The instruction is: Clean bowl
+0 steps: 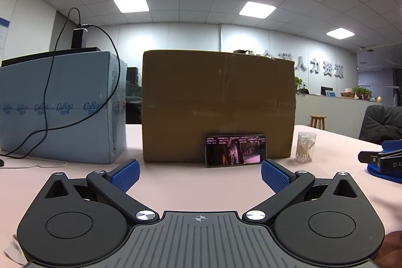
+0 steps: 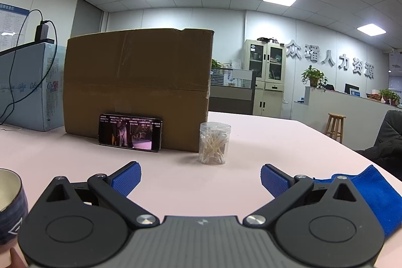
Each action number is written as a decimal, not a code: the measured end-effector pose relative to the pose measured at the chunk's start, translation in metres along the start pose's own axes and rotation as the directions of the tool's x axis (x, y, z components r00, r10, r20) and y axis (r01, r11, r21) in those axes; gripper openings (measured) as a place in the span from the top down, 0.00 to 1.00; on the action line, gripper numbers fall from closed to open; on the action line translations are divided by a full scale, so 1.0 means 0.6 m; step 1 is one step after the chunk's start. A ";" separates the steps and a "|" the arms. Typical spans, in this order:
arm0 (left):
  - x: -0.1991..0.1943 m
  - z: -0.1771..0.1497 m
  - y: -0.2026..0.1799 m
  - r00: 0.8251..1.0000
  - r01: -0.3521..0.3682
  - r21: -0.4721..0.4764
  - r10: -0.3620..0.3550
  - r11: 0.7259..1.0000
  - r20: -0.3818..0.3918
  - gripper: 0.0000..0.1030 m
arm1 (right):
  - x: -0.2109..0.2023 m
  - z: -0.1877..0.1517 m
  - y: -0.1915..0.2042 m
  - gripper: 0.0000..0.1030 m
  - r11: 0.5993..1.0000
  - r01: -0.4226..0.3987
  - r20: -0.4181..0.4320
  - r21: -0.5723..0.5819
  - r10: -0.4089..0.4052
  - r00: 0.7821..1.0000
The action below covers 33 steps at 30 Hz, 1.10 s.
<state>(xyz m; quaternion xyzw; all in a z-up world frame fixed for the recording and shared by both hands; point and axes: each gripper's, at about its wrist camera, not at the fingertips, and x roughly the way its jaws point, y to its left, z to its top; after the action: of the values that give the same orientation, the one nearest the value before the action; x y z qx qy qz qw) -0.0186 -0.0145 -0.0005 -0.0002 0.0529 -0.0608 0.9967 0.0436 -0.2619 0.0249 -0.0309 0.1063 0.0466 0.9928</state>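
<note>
- The left gripper (image 1: 200, 175) hovers low over the pink table (image 1: 201, 192) with its blue-padded fingers (image 1: 125, 175) spread wide and nothing between them.
- The right gripper (image 2: 200, 178) is likewise released, its blue pads (image 2: 273, 180) far apart over bare tabletop, gripping nothing.
- The bowl (image 2: 10, 205), dark blue outside and pale inside, sits at about 9 o'clock of the right gripper, cut off by the edge of the right wrist view.
- A blue cloth (image 2: 377, 200) lies at 3 o'clock of the right gripper, partly under its body; in the left wrist view it shows at the far right edge beneath the other tool.
- At 12 o'clock stands a brown cardboard box (image 1: 216, 104), with a phone (image 1: 235, 150) leaning on its front, screen lit.
- A clear jar of cotton swabs (image 2: 214, 143) stands just beside the box's right corner, at about 1 o'clock.
- A pale blue box (image 1: 60, 104) stands at 10 o'clock of the left gripper, black cables (image 1: 47, 92) draped down its face.
</note>
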 end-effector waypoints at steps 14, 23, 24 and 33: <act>-0.030 -0.003 -0.014 0.999 0.048 0.044 -0.048 0.998 0.005 0.00 | -0.031 0.001 0.000 0.00 0.989 -0.149 0.061 -0.003 0.148 0.987; -0.040 -0.004 -0.010 0.999 0.048 0.041 -0.048 0.998 -0.003 0.00 | -0.045 0.003 -0.013 0.00 0.975 -0.220 0.063 0.018 0.219 0.974; -0.040 -0.005 -0.009 0.999 0.049 0.039 -0.048 0.998 -0.016 0.00 | -0.047 0.003 -0.012 0.00 0.974 -0.226 0.062 0.011 0.225 0.972; -0.037 -0.006 -0.004 0.999 0.023 0.028 -0.022 0.999 -0.048 0.00 | -0.090 0.008 0.016 0.02 0.928 -0.340 0.000 -0.155 0.344 0.939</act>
<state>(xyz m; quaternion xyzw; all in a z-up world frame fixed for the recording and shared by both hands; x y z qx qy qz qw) -0.0410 -0.0140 -0.0016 0.0151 0.0756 -0.0727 0.9944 -0.0085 -0.2566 0.0407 -0.0872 0.0925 0.2271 0.9655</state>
